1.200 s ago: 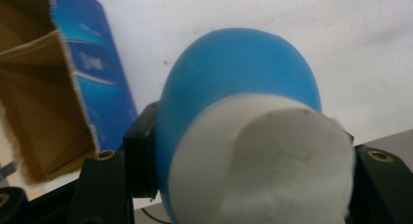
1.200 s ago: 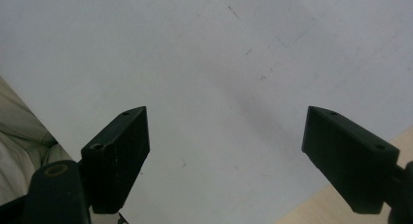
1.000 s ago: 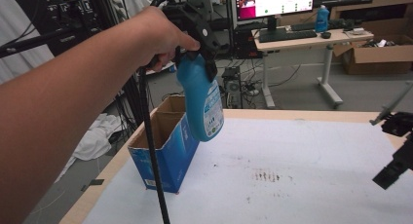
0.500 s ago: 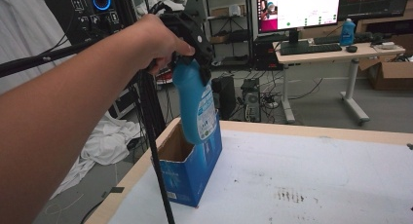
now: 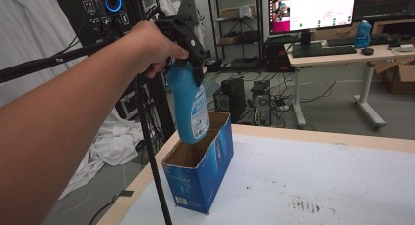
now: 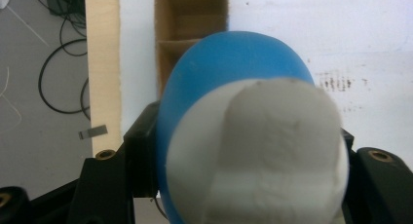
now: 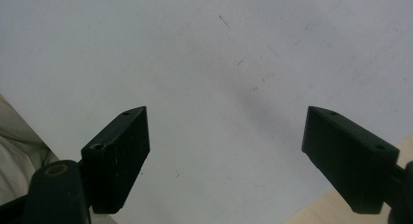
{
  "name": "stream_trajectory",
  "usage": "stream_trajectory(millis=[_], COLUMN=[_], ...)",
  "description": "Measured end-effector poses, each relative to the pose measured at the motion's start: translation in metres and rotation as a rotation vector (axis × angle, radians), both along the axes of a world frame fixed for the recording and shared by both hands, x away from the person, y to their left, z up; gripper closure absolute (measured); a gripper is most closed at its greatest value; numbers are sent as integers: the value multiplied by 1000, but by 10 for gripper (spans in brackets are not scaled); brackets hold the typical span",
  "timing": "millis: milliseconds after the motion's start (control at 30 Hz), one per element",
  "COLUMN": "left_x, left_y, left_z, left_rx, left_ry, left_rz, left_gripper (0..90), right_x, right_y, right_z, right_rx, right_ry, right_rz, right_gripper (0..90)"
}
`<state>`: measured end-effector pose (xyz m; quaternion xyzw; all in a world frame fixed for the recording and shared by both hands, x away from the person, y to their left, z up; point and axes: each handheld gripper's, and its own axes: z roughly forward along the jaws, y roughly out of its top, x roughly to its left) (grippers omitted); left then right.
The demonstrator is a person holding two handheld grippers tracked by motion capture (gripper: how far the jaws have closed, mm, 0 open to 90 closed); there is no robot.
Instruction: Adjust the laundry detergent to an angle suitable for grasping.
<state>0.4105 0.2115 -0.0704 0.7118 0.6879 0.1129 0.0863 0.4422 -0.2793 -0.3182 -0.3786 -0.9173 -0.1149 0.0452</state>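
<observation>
The left gripper (image 5: 188, 63) pinches the bottle (image 5: 191, 110) over the box (image 5: 200, 173) at the table's left; next, lower it straight in. The right gripper (image 7: 224, 151) is spread, empty.

No text legible anywhere. White label seen on blue bottle (image 5: 190, 102), print too small to be read. Pale print and barcode-like patch seen on blue box (image 5: 198, 168) below bottle, illegible. Raised marks on bottle's white cap (image 6: 272, 151) blurred.
</observation>
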Motion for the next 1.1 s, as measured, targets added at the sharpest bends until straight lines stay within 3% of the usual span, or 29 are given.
stream_trajectory(millis=[267, 800, 1100], left_x=[11, 27, 31], left_y=[10, 23, 28], left_z=[-25, -84, -134], left_rx=[44, 25, 17], left_ry=[5, 8, 23], left_rz=[11, 32, 33], left_gripper=[378, 378, 378], right_x=[3, 4, 5], right_y=[-1, -4, -5], right_z=[-3, -5, -8], right_rx=[-6, -12, -13], right_ry=[4, 10, 12], right_rz=[-10, -28, -31], right_gripper=[178, 179, 179])
